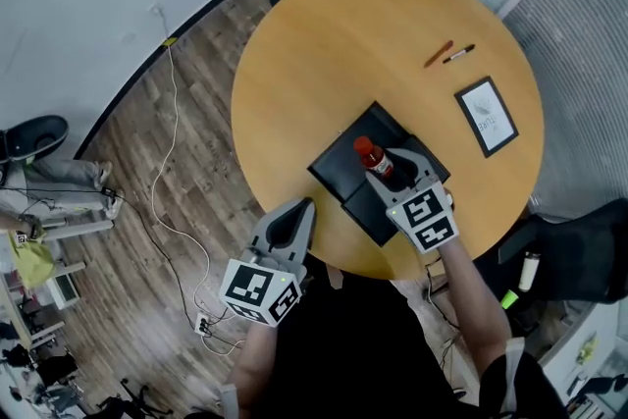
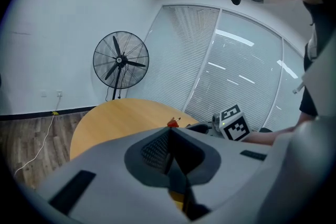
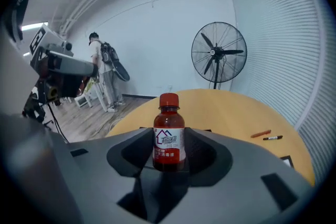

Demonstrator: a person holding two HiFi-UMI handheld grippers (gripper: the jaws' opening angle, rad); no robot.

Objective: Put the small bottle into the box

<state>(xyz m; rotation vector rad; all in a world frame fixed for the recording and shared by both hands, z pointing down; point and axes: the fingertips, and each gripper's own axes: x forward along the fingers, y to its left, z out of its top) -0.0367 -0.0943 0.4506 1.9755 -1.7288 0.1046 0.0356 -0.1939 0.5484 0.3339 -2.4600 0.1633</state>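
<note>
A small bottle [image 1: 372,156] with a red cap and dark red liquid stands upright between the jaws of my right gripper [image 1: 385,170], which is shut on it. It hangs over the open black box [image 1: 339,164] near the front edge of the round wooden table [image 1: 343,44]. In the right gripper view the bottle [image 3: 169,136] fills the middle, its white label facing the camera, with the right gripper [image 3: 169,161] clamped on its lower half. My left gripper [image 1: 297,214] is off the table's front-left edge over the floor, its jaws together and holding nothing; in its own view the left gripper [image 2: 169,150] is shut.
Two pens [image 1: 449,53] and a small framed card [image 1: 487,116] lie on the far right of the table. A standing fan [image 3: 218,52] is beyond the table. A person [image 3: 101,68] stands far off by the wall. A black chair [image 1: 579,250] is to the right.
</note>
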